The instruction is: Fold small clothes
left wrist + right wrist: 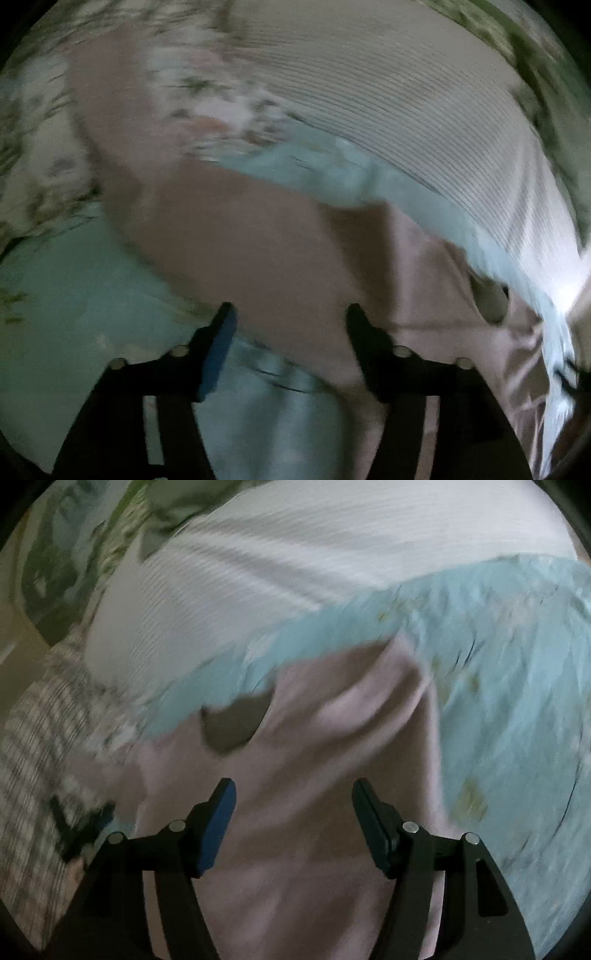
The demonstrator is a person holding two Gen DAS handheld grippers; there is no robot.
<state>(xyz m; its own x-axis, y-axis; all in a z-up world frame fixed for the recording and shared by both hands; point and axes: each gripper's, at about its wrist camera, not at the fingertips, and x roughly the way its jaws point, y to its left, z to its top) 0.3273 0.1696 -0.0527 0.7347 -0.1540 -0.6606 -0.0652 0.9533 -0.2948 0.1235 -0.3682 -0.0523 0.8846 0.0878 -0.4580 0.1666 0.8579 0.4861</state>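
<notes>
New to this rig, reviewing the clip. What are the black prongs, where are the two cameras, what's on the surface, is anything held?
No robot here: a person holds a two-finger gripper in each hand, with a fisheye camera on each looking forward along its fingers. The black prongs at the bottom are those fingers. One picture is from the left gripper, the other from the right gripper. Both sets of jaws stand open and hold nothing. Below them lies a pink garment with a dark patch, on a light blue printed sheet. Behind it lies a white ribbed cloth. Both pictures are blurred, so finer detail cannot be told.
</notes>
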